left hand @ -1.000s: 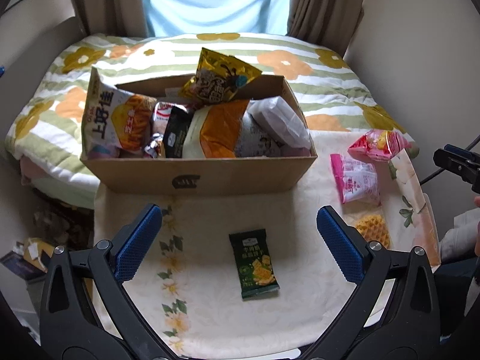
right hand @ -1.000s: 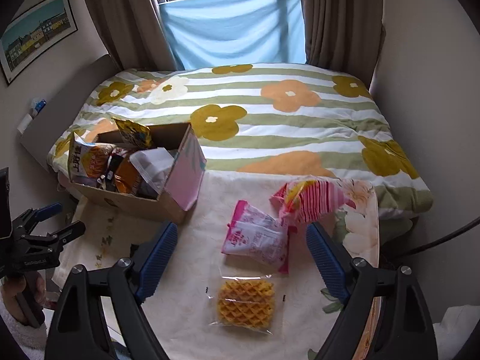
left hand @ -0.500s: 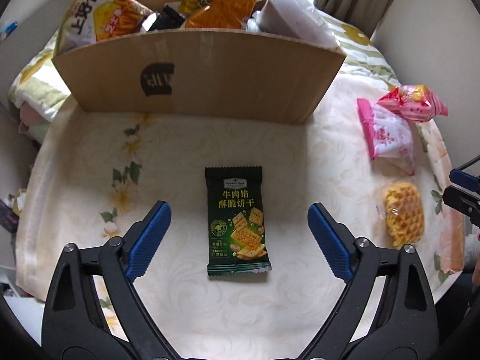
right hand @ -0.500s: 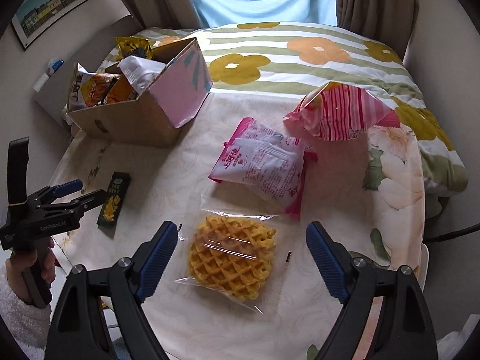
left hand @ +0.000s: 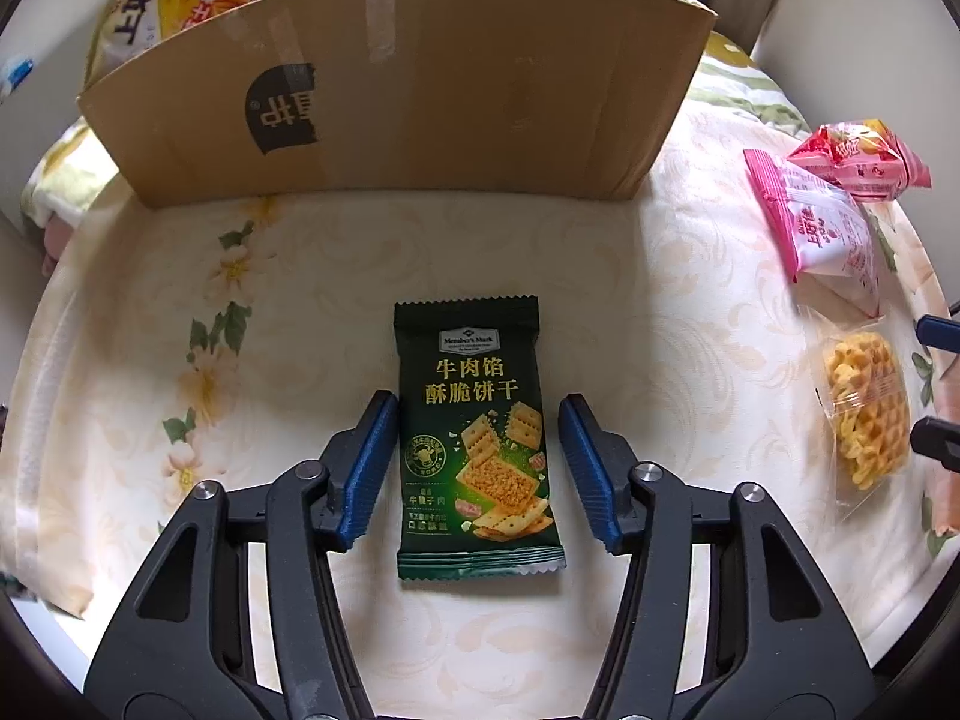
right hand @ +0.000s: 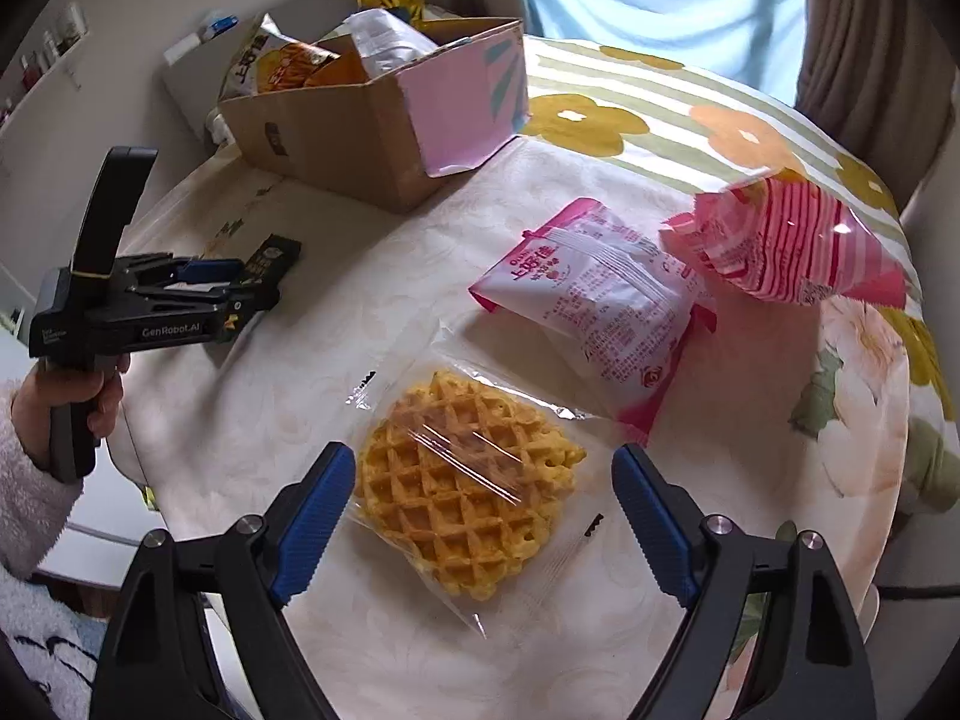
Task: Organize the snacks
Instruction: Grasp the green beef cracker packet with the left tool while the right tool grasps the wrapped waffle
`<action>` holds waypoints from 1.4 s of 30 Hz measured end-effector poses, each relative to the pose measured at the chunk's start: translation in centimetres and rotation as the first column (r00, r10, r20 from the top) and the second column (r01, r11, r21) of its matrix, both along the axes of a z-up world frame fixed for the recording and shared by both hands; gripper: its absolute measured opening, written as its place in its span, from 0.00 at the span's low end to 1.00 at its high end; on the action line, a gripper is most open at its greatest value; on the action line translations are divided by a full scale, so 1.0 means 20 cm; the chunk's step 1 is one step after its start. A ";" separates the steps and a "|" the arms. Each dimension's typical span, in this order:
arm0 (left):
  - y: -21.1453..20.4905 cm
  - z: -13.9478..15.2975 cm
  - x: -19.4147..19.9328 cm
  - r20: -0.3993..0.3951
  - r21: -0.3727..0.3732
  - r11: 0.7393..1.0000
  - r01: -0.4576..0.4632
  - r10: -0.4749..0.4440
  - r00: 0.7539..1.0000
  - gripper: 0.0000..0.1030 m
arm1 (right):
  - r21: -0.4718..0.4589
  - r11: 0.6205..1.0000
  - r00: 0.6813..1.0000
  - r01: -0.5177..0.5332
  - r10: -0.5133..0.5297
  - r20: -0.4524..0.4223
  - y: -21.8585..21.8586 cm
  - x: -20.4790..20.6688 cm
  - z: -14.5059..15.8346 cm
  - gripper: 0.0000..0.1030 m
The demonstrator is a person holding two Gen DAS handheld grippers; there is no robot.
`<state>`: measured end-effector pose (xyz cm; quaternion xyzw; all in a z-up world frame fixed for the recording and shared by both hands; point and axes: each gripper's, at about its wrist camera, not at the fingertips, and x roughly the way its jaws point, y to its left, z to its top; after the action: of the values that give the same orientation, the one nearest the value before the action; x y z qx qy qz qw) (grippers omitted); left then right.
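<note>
A dark green cracker packet (left hand: 477,444) lies flat on the cream tablecloth. My left gripper (left hand: 478,462) is low over it, open, with a blue pad on each side of the packet's lower half, not clearly touching. It also shows in the right wrist view (right hand: 234,276). A wrapped yellow waffle (right hand: 462,492) lies between the blue pads of my open right gripper (right hand: 483,516). A cardboard box (left hand: 408,102) full of snack bags stands behind the green packet.
A pink-and-white snack bag (right hand: 594,300) and a pink striped bag (right hand: 792,246) lie beyond the waffle. The round table (right hand: 288,432) has its edge near my left hand. A flowered bed (right hand: 660,114) lies behind the table.
Both grippers have dropped lower and moved forward. The left jaws have narrowed around the green packet. The right gripper now straddles the waffle.
</note>
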<state>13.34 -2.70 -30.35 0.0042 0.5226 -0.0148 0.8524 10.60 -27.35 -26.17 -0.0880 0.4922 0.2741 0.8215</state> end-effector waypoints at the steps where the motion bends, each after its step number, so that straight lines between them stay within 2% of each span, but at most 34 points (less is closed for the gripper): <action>1: 0.00 0.00 0.00 0.002 -0.001 1.000 -0.001 0.001 1.000 0.46 | -0.015 0.999 0.999 -0.032 0.033 0.004 0.01 0.00 0.00 0.83; 6: 0.02 0.01 -0.02 0.008 -0.004 1.000 -0.002 0.002 1.000 0.42 | -0.118 0.969 0.975 -0.216 0.221 0.036 0.09 0.00 -0.02 0.83; 11: 0.02 0.01 -0.02 0.003 -0.010 1.000 -0.006 0.006 1.000 0.41 | -0.164 0.905 0.915 -0.393 0.402 0.023 0.15 -0.01 -0.01 0.83; 15: 0.03 0.01 -0.01 0.002 -0.019 1.000 -0.010 0.010 1.000 0.41 | -0.261 0.804 0.834 -0.534 0.551 -0.010 0.20 -0.05 -0.04 0.83; 18: 0.03 0.02 -0.01 0.002 -0.018 1.000 -0.013 0.013 1.000 0.40 | -0.324 0.729 0.779 -0.603 0.626 -0.042 0.22 -0.06 -0.07 0.83; 21: 0.03 0.02 -0.01 0.000 -0.020 1.000 -0.012 0.012 1.000 0.40 | -0.322 0.677 0.734 -0.661 0.673 -0.092 0.23 -0.05 -0.11 0.83; 23: 0.03 0.02 -0.01 -0.002 -0.020 1.000 -0.011 0.011 1.000 0.40 | -0.339 0.657 0.720 -0.674 0.687 -0.100 0.24 -0.04 -0.15 0.83; 25: 0.03 0.01 -0.01 -0.004 -0.019 1.000 -0.010 0.010 1.000 0.40 | -0.317 0.661 0.719 -0.680 0.686 -0.112 0.24 -0.02 -0.17 0.83; 31: 0.03 0.01 0.00 -0.016 -0.028 1.000 -0.007 0.006 1.000 0.40 | -0.227 0.718 0.751 -0.658 0.648 -0.126 0.21 0.04 -0.19 0.82; 33: 0.03 0.01 0.00 -0.021 -0.033 0.999 -0.006 0.005 1.000 0.40 | -0.226 0.729 0.762 -0.646 0.637 -0.120 0.21 0.04 -0.18 0.76; 37: 0.03 0.03 -0.01 -0.025 -0.039 0.999 -0.005 0.004 1.000 0.40 | -0.212 0.770 0.798 -0.601 0.593 -0.111 0.21 0.05 -0.15 0.73; 42: 0.05 0.10 -0.02 -0.015 -0.054 0.998 -0.016 0.015 1.000 0.40 | -0.135 0.852 0.863 -0.505 0.495 -0.100 0.22 0.08 -0.07 0.73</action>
<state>12.91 -1.72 -28.32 -0.0232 0.5283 -0.0224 0.8485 12.27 -22.88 -27.63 -0.2688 0.4972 0.4412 0.6970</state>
